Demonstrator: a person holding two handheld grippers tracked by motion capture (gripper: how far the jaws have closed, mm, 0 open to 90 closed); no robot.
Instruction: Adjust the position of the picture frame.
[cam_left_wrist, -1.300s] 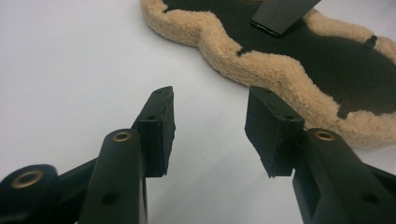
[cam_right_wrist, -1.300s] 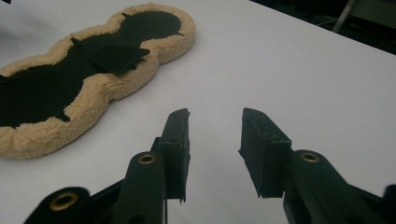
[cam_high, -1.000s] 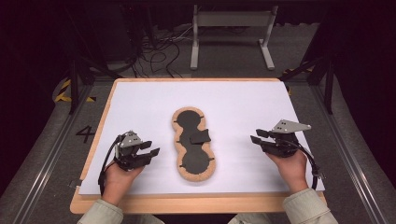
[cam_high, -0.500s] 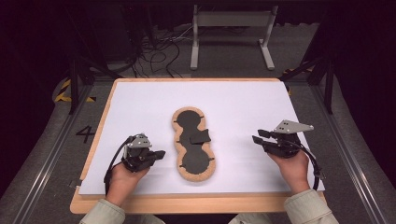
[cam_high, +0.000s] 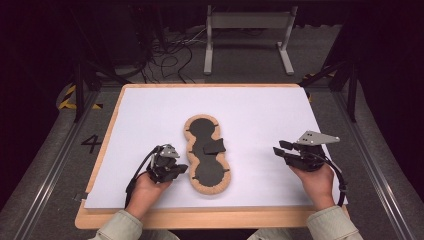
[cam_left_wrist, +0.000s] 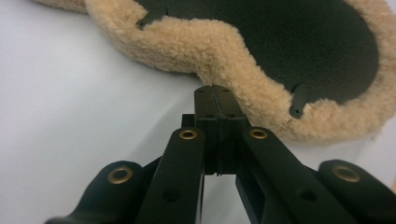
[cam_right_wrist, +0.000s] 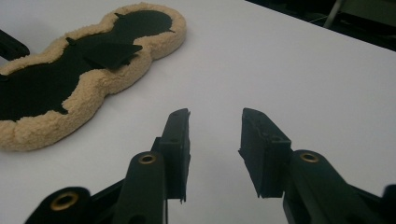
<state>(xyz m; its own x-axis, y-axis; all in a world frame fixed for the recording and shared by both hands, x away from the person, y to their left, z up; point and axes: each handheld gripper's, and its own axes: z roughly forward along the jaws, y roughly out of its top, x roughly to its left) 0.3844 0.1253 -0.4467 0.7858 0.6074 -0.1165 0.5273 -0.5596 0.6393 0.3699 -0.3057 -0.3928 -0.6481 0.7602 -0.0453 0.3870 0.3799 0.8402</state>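
Note:
A peanut-shaped pad (cam_high: 202, 131) with a tan fleece rim and a black inner face lies in the middle of the white sheet (cam_high: 260, 115). A small black flap (cam_high: 214, 146) stands up at its waist. My left gripper (cam_high: 182, 168) is shut, its tips against the pad's left edge. In the left gripper view the closed jaws (cam_left_wrist: 213, 88) meet the fleece rim (cam_left_wrist: 224, 42) with nothing between them. My right gripper (cam_high: 276, 150) is held open over the bare sheet to the right of the pad. Its jaws (cam_right_wrist: 215, 114) are apart and empty, with the pad (cam_right_wrist: 93, 86) off to the left.
The sheet covers a wooden table top (cam_high: 200, 217) whose front edge lies near the person's sleeves. Beyond the far edge stand a metal frame (cam_high: 247, 20) and loose cables (cam_high: 170, 50) on the floor. A "4" (cam_high: 92, 143) is marked on the floor at left.
My left gripper has moved right toward the pad and closed its jaws. The right gripper has stayed where it was.

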